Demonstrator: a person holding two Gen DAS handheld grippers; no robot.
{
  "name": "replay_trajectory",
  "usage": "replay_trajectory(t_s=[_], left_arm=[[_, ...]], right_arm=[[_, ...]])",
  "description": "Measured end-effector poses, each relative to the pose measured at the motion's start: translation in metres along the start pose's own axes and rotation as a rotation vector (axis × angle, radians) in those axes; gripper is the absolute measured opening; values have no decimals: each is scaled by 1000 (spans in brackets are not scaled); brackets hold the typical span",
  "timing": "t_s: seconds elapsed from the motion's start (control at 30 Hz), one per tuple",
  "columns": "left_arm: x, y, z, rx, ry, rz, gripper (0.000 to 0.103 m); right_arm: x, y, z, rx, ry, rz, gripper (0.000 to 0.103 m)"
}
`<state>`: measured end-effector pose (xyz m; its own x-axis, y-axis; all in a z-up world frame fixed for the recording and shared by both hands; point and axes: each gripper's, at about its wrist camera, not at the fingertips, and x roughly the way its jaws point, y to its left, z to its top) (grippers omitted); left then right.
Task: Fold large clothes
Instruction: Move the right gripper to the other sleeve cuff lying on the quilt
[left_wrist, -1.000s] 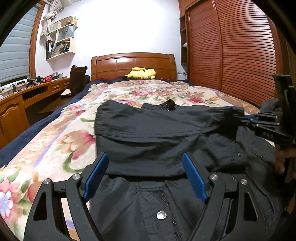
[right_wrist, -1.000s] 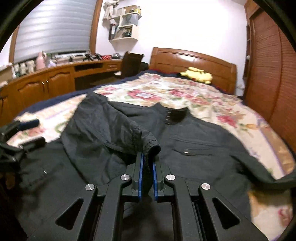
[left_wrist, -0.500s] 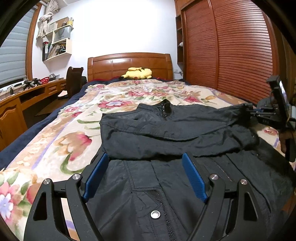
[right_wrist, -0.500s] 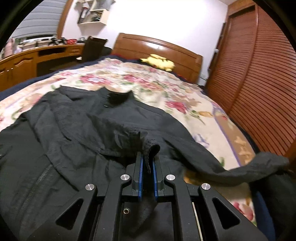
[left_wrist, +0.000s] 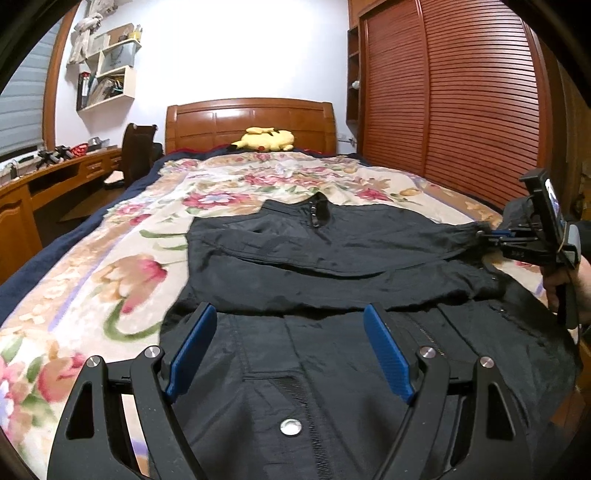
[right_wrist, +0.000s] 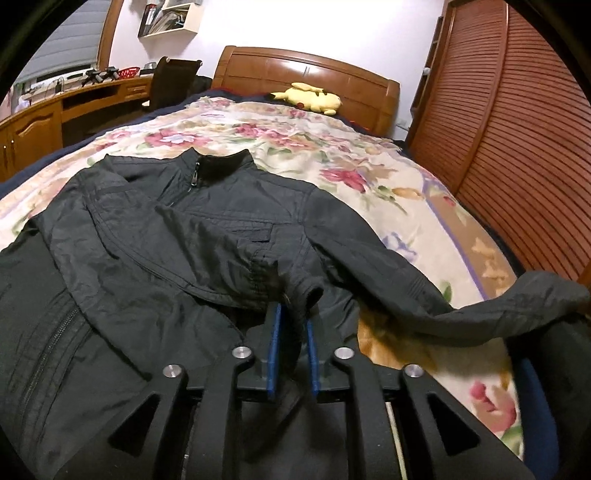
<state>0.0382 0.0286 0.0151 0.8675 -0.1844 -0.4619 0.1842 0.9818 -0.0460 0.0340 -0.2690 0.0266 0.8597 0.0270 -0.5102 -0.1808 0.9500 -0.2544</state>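
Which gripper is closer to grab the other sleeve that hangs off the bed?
Probably the right gripper: that sleeve lies beside it. Its jaws have just been opening around the folded sleeve's cuff.

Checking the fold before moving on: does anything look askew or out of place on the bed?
Yes. The jacket is uneven: one sleeve trails off the bed's edge, while the other sleeve's cuff lies across the front.

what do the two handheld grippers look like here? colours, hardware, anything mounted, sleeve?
Both are matte black plastic. The left gripper and right gripper share blue textured pads, silver pivot bolts and triangular cut-outs in the finger arms. In the left wrist view the right unit carries a small lit screen, faint pale lettering on its body and a thin cable. A dark sleeve shows at the frame edge.
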Motion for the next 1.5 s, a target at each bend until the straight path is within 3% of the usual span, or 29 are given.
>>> replay_trajectory(t_s=[0.07,0.13,0.17,0.33,0.77,1.07,1.5], left_arm=[[1,-4,1,-7,1,-15,82],[2,-9,3,-10,-1,-29,82],[1,-11,3,-9,-3,-36,82],[4,-27,5,2,-6,-63,82],[12,-60,9,52,-6,-95,82],[17,-60,8,47,11,-95,82],[24,-63,5,65,38,-93,82]], right_arm=[[2,-14,0,16,1,-20,27],[-2,-22,-4,39,1,-15,48],[-5,-25,-6,48,-3,-15,52],[-16,-40,-12,81,-5,-29,61],[-43,-92,-12,137,13,-109,62],[-46,-140,5,216,26,-174,77],[-7,-216,24,418,63,-315,77]])
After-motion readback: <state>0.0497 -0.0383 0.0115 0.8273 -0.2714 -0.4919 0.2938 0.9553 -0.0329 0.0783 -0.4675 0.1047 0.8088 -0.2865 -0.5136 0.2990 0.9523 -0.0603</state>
